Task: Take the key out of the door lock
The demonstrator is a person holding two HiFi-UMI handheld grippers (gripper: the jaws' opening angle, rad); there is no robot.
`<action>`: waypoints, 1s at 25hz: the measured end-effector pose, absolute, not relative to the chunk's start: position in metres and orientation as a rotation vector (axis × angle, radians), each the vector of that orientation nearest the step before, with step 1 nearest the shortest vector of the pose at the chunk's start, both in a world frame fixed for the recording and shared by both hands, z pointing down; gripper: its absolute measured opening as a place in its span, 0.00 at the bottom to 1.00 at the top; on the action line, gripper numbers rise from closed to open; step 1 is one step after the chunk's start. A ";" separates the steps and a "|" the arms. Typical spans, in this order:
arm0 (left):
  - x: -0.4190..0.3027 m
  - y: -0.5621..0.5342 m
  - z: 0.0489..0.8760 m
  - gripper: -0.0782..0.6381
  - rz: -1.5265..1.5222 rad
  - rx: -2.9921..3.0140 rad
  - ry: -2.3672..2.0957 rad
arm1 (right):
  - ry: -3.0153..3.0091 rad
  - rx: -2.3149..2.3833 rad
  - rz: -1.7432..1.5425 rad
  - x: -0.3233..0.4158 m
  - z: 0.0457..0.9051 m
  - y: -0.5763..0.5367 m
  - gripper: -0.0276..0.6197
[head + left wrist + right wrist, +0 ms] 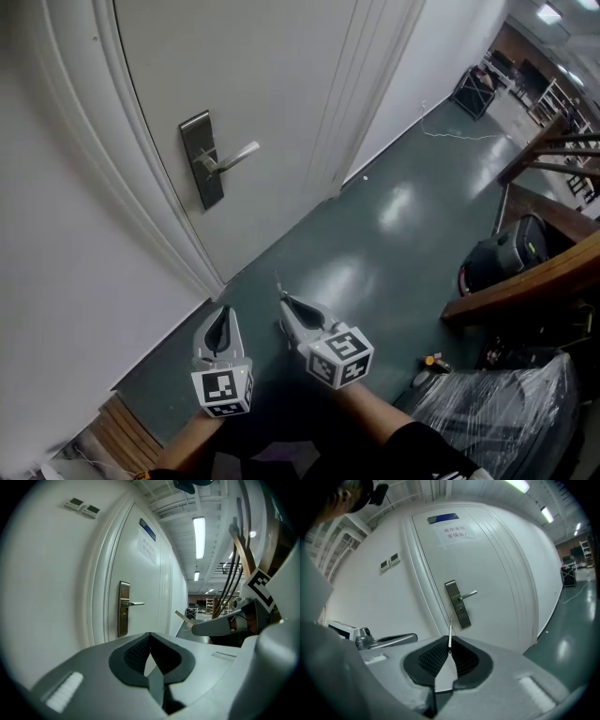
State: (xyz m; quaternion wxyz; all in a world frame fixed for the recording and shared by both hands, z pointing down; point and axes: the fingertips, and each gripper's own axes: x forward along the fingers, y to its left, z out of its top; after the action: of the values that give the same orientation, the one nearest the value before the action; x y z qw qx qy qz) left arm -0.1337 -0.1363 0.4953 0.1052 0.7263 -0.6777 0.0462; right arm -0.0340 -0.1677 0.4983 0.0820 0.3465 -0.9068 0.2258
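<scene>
Head view: a white door [272,84] stands closed, with a metal lock plate [201,159] and lever handle [234,157]. Both grippers sit low over the dark green floor [394,225], well apart from the door. The left gripper [221,314] points at the wall base. The right gripper [284,302] has a thin key [278,286] poking from its tip.

Left gripper view: its jaws are pressed together with nothing between them. Beyond them stands the door [140,588] with its plate [123,607]. At right, the right gripper [194,629] holds the key [180,617], which juts out of its tip.

Right gripper view: its jaws are clamped on the key [449,637], seen edge-on as a thin upright blade. The plate [457,604] is behind it, apart from the key. The left gripper [412,637] is at left.
</scene>
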 end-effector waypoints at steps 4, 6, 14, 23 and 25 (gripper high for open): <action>-0.128 -0.095 0.489 0.13 0.091 2.178 -1.922 | -2.670 1.118 0.638 -0.027 0.492 -0.124 0.06; -0.124 -0.080 0.486 0.13 0.069 2.192 -1.887 | -2.651 1.154 0.617 -0.023 0.486 -0.106 0.06; -0.088 -0.037 0.462 0.13 -0.005 2.257 -1.809 | -2.608 1.254 0.548 0.015 0.471 -0.049 0.06; 0.035 0.028 0.439 0.13 -0.003 2.408 -1.661 | -2.546 1.423 0.528 0.131 0.463 0.040 0.06; 0.066 0.049 0.435 0.13 -0.005 2.430 -1.637 | -2.535 1.462 0.503 0.162 0.461 0.062 0.06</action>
State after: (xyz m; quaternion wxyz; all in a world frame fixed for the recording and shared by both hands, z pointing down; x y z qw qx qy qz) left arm 0.0660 0.0492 0.4347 0.1054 0.8248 -0.5556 -0.0017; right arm 0.1616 0.0618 0.4610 0.0858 0.4906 -0.8506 0.1687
